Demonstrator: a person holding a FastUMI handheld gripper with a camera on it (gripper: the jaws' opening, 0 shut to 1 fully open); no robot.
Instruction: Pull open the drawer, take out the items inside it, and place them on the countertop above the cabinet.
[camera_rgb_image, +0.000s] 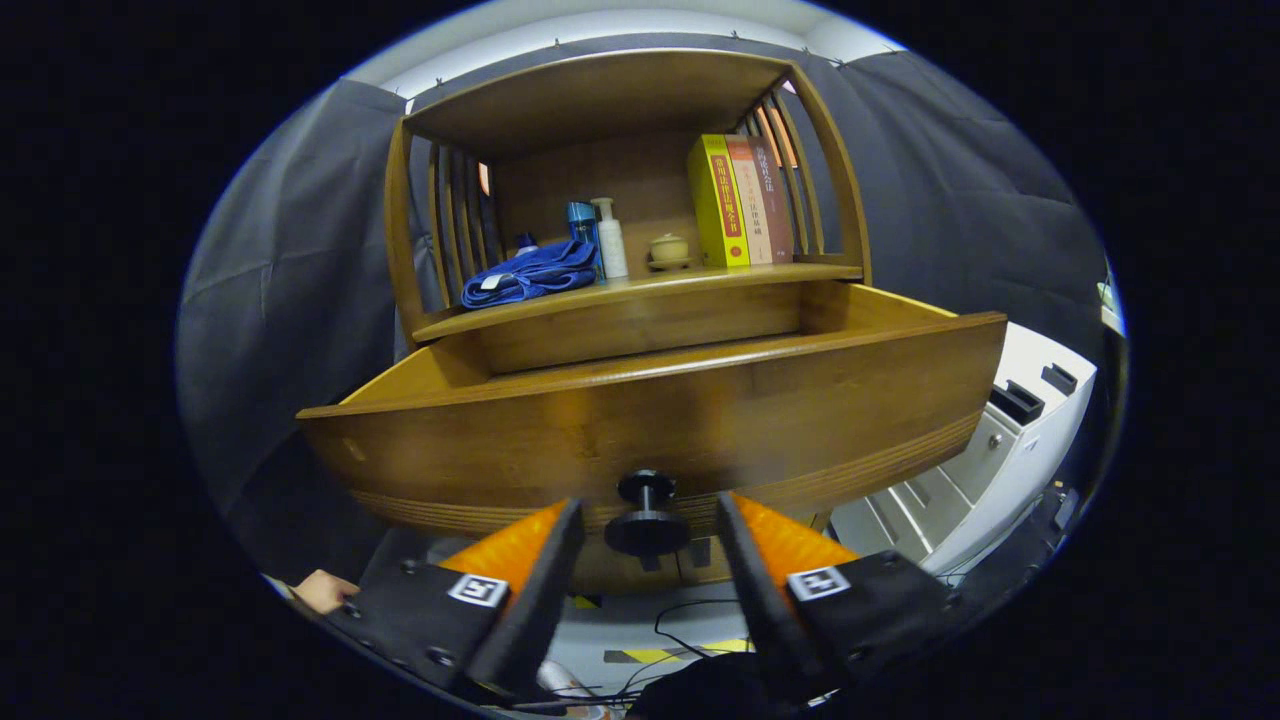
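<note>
the drawer (650, 420) stands pulled out from the wooden cabinet (620, 100), its broad front panel facing the camera and its inside hidden behind that panel. a dark round knob (646, 520) sticks out from the lower middle of the front, and it sits between the fingers of the gripper (648, 535), one finger (545, 570) just to its 9 o'clock side and the other to its 3 o'clock side, each with a small gap to the knob; the fingers are spread apart and hold nothing. at 12 o'clock from the drawer, the bench (640, 290) above it carries a folded blue cloth (530, 275), and to the cloth's 3 o'clock side a blue bottle (583, 228), a white pump bottle (611, 240), a small lidded cup (669, 250) and upright books (740, 200) leaning by the slatted side. a white unit (1000, 440) stands beyond the drawer toward 4 o'clock. part of a hand (322, 590) shows at 8 o'clock, beside the gripper.
</note>
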